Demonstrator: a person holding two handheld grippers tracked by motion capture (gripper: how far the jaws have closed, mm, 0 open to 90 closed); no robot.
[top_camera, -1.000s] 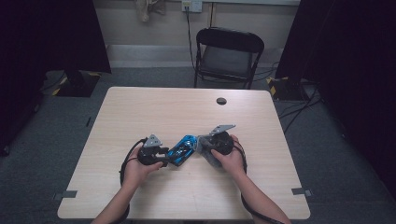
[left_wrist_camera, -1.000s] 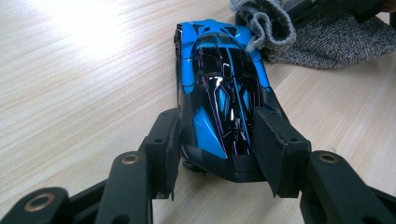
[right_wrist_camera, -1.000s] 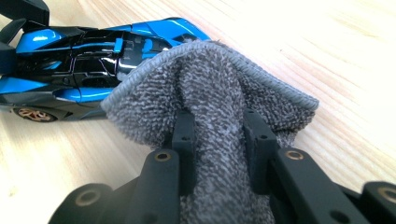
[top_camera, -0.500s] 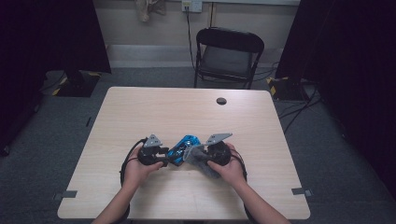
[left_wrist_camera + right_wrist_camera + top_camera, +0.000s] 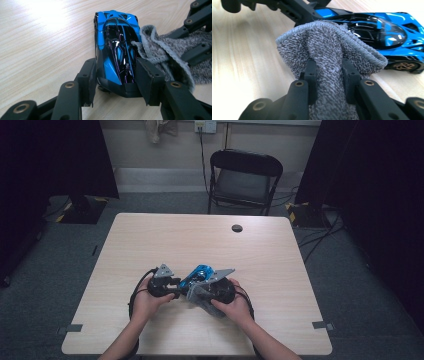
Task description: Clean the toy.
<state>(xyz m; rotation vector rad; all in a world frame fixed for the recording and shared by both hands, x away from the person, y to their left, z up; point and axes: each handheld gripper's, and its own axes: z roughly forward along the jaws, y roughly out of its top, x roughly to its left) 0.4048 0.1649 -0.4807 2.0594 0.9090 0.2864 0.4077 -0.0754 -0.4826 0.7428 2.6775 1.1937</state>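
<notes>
Here, a blue and black toy car is clamped at one end between the jaws of the left gripper, whose pads are pressed against the car's two sides. In the left gripper view the car is seen resting on the pale wooden bench, stretched away from the jaws. A grey terry cloth is pinched tightly in the right gripper, its jaws closed on a bunched fold, so that the loose edge stands up above them. In the right gripper view this raised edge is seen against the car's dark roof, with a bronze-coloured wheel visible just beyond the cloth. In the left gripper view the cloth is laid against the right side of the car, touching its bodywork.

From the high view, the car is found near the middle of the bench's front half, between the two hands. The left gripper and the right gripper are held close together there. A small dark round fitting is seen in the bench top, well apart from them, and a black folding chair is placed beyond the far edge.
</notes>
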